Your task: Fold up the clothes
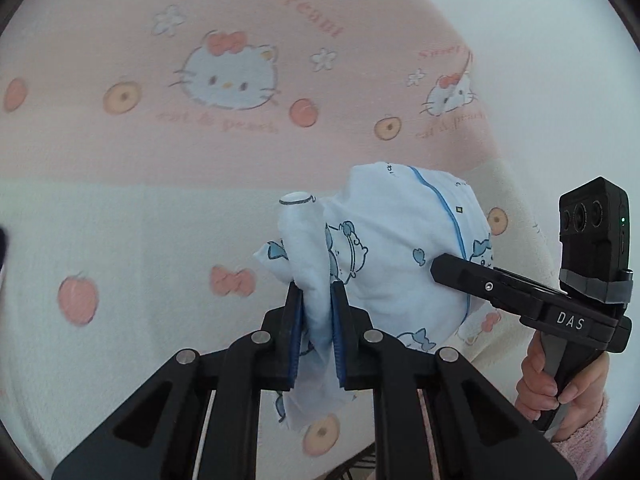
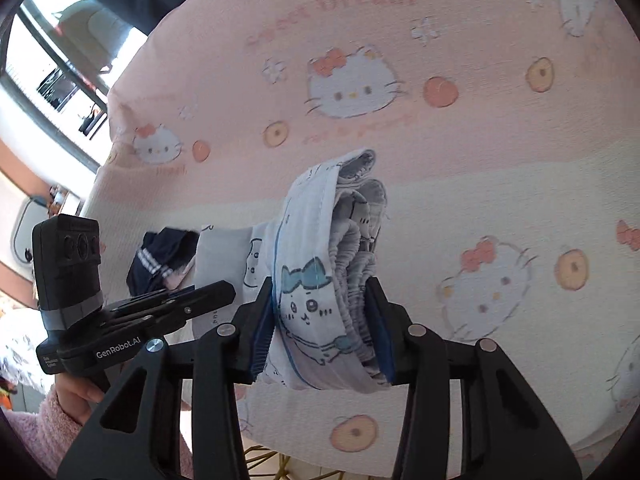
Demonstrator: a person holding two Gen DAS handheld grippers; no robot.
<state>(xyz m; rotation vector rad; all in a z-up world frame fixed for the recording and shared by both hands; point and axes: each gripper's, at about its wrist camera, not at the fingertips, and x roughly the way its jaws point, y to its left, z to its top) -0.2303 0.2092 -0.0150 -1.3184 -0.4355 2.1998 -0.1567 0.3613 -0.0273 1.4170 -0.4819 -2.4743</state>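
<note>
So both jaws are clamped on the bunched blue-print garment [image 2: 320, 280], lifted off the pink sheet [image 1: 120, 140]; folding's barely begun, dark clothes [image 2: 160, 260] at 9 o'clock wait.

"DAS" marks the right gripper [image 1: 436, 268]; "GenRobot.AI" the left gripper [image 2: 230, 292]; "Sweet Dream" the pink sheet [image 1: 120, 40].

Bright, soft daylight, perhaps from the window [image 2: 60, 60]; fisheye edges blur.

The cat-print bedspread [image 1: 120, 216] lies open all around; only dark clothes [image 2: 160, 260] lie at its left edge.
</note>
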